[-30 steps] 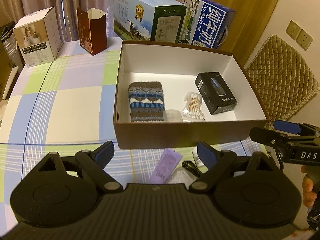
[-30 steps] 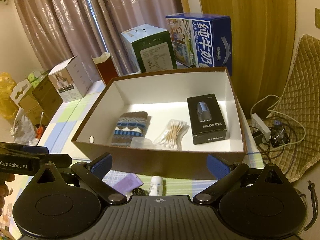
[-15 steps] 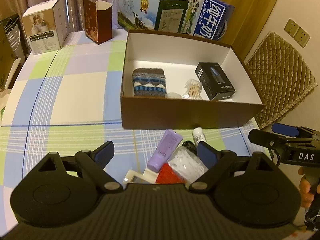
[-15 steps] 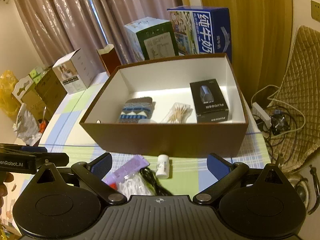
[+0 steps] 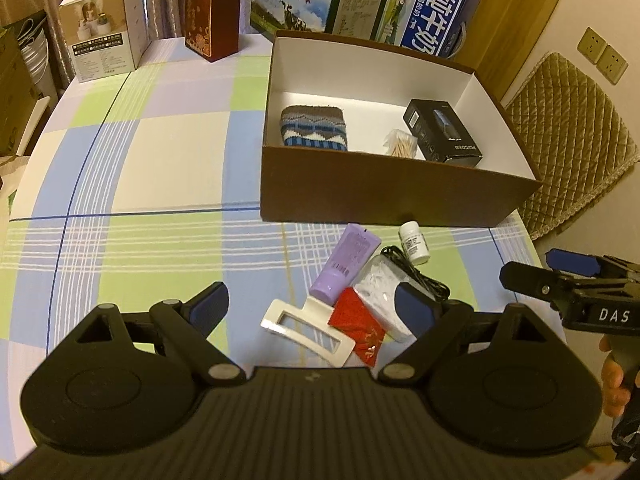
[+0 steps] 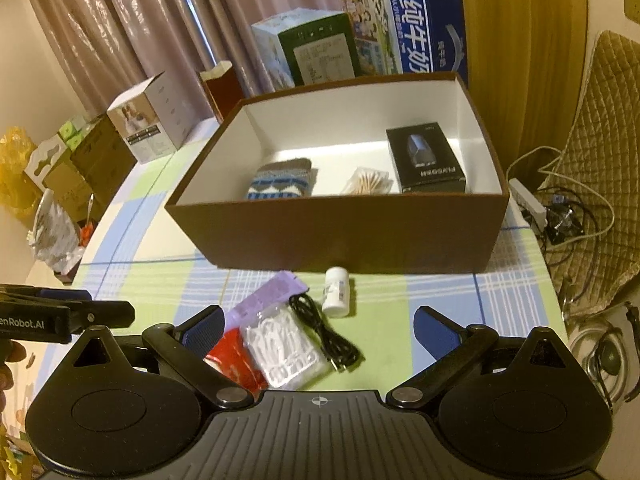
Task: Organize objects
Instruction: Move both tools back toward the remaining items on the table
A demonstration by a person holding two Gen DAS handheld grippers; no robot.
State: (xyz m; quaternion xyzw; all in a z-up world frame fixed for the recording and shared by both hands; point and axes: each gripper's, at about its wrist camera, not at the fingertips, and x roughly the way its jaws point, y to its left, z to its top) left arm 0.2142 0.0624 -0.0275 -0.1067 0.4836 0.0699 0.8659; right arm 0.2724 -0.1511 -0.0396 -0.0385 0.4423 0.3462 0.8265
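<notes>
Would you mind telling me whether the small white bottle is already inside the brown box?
No, the small white bottle lies on its side on the tablecloth just outside the front wall of the brown box.

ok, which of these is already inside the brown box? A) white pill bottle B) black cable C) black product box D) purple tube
C: the black product box lies on the floor of the brown box, next to the cotton swabs and knitted pouch; the purple tube, white pill bottle and black cable are on the tablecloth in front of it.
</notes>
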